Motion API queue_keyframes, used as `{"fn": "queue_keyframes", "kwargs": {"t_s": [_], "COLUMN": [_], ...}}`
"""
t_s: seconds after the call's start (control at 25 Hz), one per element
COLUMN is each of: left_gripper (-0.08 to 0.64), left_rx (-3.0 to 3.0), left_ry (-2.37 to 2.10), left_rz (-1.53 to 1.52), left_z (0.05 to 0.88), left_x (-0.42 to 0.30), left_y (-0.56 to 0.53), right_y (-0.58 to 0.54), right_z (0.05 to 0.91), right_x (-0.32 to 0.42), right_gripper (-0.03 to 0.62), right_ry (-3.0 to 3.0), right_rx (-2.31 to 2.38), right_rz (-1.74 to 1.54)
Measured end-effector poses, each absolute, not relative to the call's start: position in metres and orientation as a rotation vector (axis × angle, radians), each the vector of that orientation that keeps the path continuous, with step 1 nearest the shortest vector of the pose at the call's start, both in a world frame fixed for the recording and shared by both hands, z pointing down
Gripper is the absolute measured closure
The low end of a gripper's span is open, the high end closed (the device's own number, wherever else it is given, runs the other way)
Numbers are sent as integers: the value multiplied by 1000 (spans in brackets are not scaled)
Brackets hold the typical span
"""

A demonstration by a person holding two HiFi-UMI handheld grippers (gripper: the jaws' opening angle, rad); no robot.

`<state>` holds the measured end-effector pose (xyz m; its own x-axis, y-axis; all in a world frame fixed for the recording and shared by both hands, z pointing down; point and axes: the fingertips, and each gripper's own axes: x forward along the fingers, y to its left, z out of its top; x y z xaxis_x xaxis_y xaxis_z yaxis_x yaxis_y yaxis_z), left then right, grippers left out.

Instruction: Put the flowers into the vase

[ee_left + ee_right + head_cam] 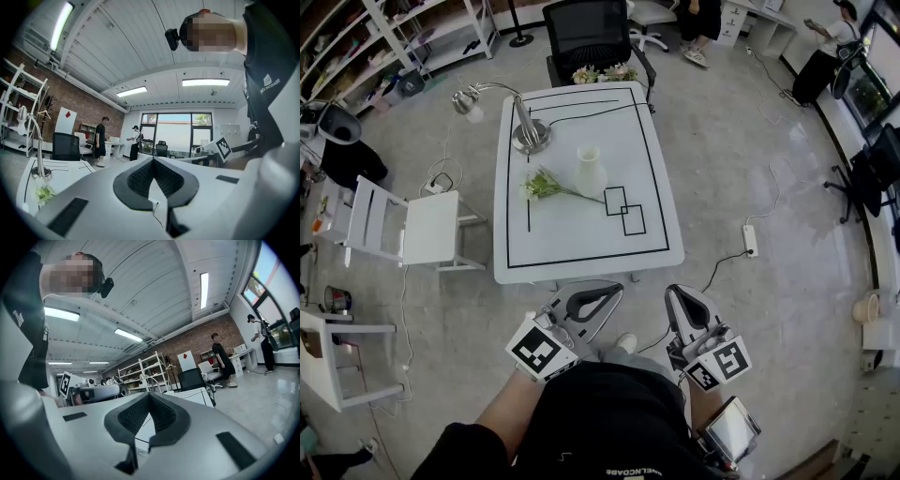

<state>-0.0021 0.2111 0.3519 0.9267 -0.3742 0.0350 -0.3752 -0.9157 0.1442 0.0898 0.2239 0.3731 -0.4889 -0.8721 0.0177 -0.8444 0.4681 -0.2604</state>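
Note:
A white vase (591,172) stands upright near the middle of the white table (581,253). A bunch of white and green flowers (546,185) lies flat just left of the vase, its stem running toward the black squares; it also shows low at the left (44,193). My left gripper (598,298) and right gripper (682,302) hang close to my body, short of the table's near edge. Both point level toward the table. Each one's jaws meet at the tips, left gripper (152,160) and right gripper (149,396), with nothing between them.
A silver desk lamp (528,131) stands on the table behind the flowers. A white chair (403,225) sits left of the table, a black office chair (586,33) behind it with more flowers (605,73). A power strip (750,239) and cables lie on the floor to the right.

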Motion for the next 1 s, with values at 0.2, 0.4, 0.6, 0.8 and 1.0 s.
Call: {"fn": "queue_keyframes", "kwargs": {"t_s": [0.2,0.4,0.6,0.8,1.0], "left_gripper": [557,557,557,557,557], "left_rx": [2954,2909,2906,2869,2849], "left_ry": [-404,-481,-536,-596,-586], "left_rz": [67,16,3,5,-6], "left_z": [346,346,351,364,369], "left_x": [-4,-19,-41,-69,-98], "left_y": [228,211,202,187,172], "right_y": [230,228,219,208,195], "right_z": [365,362,358,363,365], "right_x": [60,40,38,32,18], "right_gripper": [581,581,581,581,581], "right_ry": [2714,2743,2650,2590,2555], "right_rx": [-1496,-1504,-1518,-1565,-1615], "right_rz": [-250,-197,-259,-317,-331]}}
